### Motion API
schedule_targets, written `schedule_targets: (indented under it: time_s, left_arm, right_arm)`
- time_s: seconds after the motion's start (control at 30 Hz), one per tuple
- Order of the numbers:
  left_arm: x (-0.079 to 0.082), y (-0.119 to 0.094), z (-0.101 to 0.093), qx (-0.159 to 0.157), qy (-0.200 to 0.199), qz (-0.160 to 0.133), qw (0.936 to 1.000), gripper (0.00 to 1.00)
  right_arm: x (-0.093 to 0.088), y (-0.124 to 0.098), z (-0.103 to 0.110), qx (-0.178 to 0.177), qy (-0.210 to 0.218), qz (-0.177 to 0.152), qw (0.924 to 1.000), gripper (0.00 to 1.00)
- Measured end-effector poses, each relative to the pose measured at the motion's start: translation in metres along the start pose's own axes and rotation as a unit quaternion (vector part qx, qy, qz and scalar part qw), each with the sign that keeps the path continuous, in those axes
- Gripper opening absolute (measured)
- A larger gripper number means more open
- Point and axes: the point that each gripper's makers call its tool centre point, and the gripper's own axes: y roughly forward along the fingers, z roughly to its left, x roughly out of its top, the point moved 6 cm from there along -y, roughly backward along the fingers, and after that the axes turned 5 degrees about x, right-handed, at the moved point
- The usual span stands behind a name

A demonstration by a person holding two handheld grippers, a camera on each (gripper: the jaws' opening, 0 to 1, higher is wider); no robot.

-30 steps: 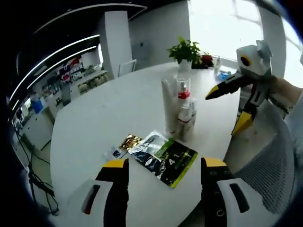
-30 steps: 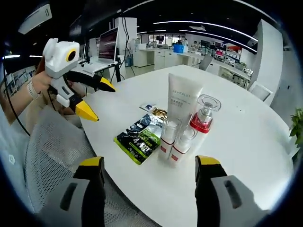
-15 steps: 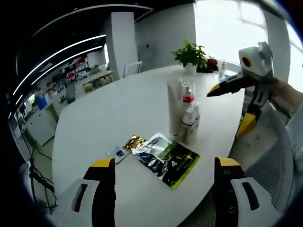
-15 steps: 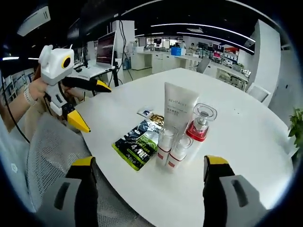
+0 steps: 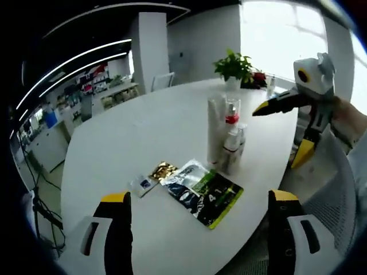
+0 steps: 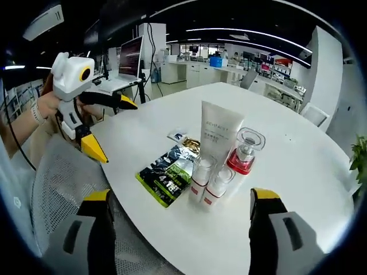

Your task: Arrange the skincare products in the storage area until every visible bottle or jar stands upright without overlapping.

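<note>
On the round white table (image 6: 298, 166) stand a white tube (image 6: 219, 133), a clear bottle with a red collar (image 6: 243, 152) and two small white bottles (image 6: 205, 177), all upright and close together. The same group (image 5: 225, 137) appears in the left gripper view. My right gripper (image 6: 183, 229) is open, near the table edge, short of the bottles; it also hangs open at the right (image 5: 287, 129) of the left gripper view. My left gripper (image 5: 200, 226) is open over the near table edge, and it shows open at the left (image 6: 109, 129) of the right gripper view.
A dark green and black sachet (image 6: 166, 175) lies flat beside the bottles, with a gold packet (image 5: 162, 171) and a small white packet (image 5: 141, 184) next to it. A mesh chair (image 6: 63, 189) sits by the table edge. A potted plant (image 5: 234, 66) stands at the far rim.
Both gripper jaws have spread wider apart. Both views have pulled back slightly from the table; the bottles and packets stay in place.
</note>
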Motion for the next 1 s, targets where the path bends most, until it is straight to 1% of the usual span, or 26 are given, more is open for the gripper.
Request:
schedule_targets:
  time_s: [0.2, 0.3, 0.37, 0.5, 0.53, 0.67, 0.77, 0.83, 0.93, 1.0]
  left_arm:
    - [0.0, 0.006, 0.009, 0.001, 0.004, 0.013, 0.9999, 0.97]
    - [0.001, 0.009, 0.012, 0.0, 0.011, 0.017, 0.9998, 0.97]
    - [0.001, 0.012, 0.016, 0.0, 0.008, 0.017, 0.9998, 0.97]
    - [0.004, 0.021, 0.021, -0.013, 0.001, 0.02, 0.9997, 0.97]
    - [0.004, 0.024, 0.022, -0.018, 0.009, 0.024, 0.9995, 0.97]
    - [0.006, 0.035, 0.028, -0.021, 0.032, 0.036, 0.9986, 0.97]
    - [0.009, 0.043, 0.035, -0.019, 0.038, 0.033, 0.9986, 0.97]
    - [0.01, 0.048, 0.04, -0.022, 0.04, 0.037, 0.9983, 0.97]
    - [0.013, 0.057, 0.048, -0.021, 0.048, 0.039, 0.9979, 0.97]
    - [0.015, 0.062, 0.053, -0.024, 0.052, 0.04, 0.9976, 0.97]
  right_arm:
    - [0.002, 0.003, -0.002, 0.001, 0.006, -0.002, 1.0, 1.0]
    - [0.004, 0.004, -0.002, -0.001, 0.004, -0.008, 1.0, 1.0]
    - [0.004, 0.005, -0.003, -0.001, 0.004, -0.008, 1.0, 1.0]
    - [0.004, 0.006, -0.004, 0.0, 0.011, -0.009, 0.9999, 1.0]
    - [0.004, 0.007, -0.004, 0.001, 0.011, -0.01, 0.9999, 1.0]
    - [0.001, 0.009, -0.004, 0.002, 0.018, -0.004, 0.9998, 1.0]
    - [0.001, 0.01, -0.004, 0.005, 0.024, -0.004, 0.9997, 0.99]
    - [0.0, 0.009, -0.005, 0.004, 0.028, -0.004, 0.9996, 0.97]
    - [0.0, 0.008, -0.006, 0.004, 0.029, -0.003, 0.9996, 0.97]
    - [0.001, 0.007, -0.007, 0.006, 0.033, -0.009, 0.9994, 0.97]
